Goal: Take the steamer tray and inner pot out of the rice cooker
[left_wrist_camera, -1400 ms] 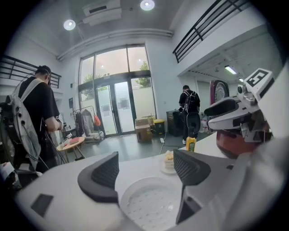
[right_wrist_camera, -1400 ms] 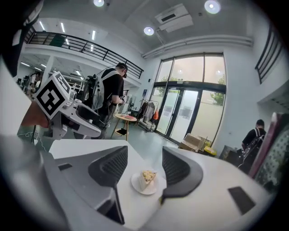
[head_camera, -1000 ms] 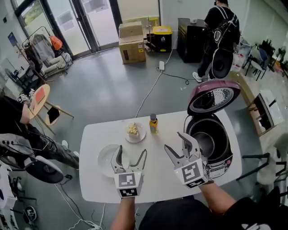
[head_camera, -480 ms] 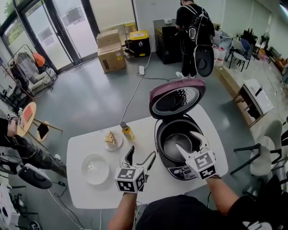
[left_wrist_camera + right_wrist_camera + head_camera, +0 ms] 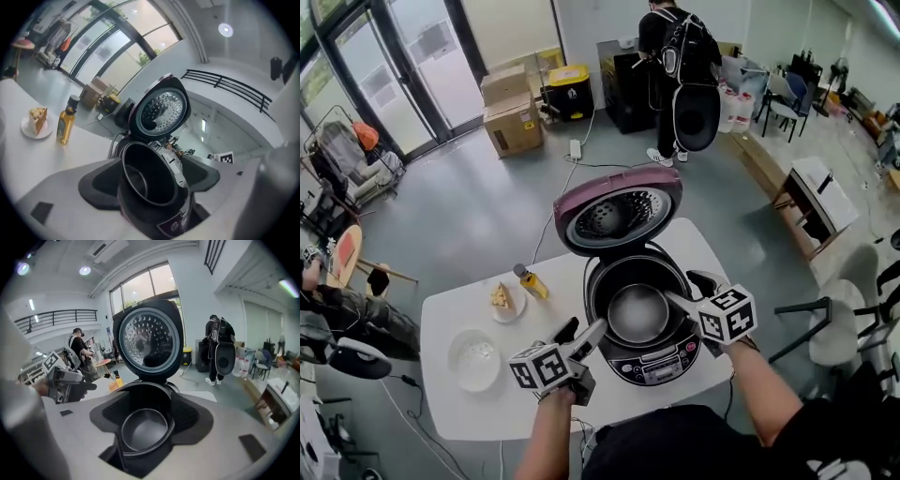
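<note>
Vs 1 sec ago: both tongs have left mid-desk and closed in on the rice cooker (image 5: 649,361). L tongs (image 5: 584,328), then near the white dish (image 5: 457,349), now sit at the cooker's near-left edge, rolled onto their side. R tongs (image 5: 686,288) now hang over its right rim. Grip approx unchanged: L jaws wide apart, R jaws about half apart, both empty. In each gripper view the cooker's mouth shows btwn the jaws w/o contact. So the approach is prob. done and the grasp not begun; nothing is out of the cooker yet.

Task items: a pale round basin (image 5: 637,312) sits low in the well. Can't tell if that's the steamer tray on top of the inner pot, or the pot alone.

Materials/shapes:
- Cooker body is round, glossy and dark, w/ a control panel on the near face.
- Plum-coloured lid (image 5: 619,211) stands open on the far side; its inner plate is dimpled metal w/ small holes.
- Basin is smooth matt grey metal w/ a thin dark rim round it.
- Desk (image 5: 487,412) is white and smooth w/ rounded corners.
- Left of the cooker: amber bottle (image 5: 530,281) and a cake slice on a small plate (image 5: 511,312).
</note>
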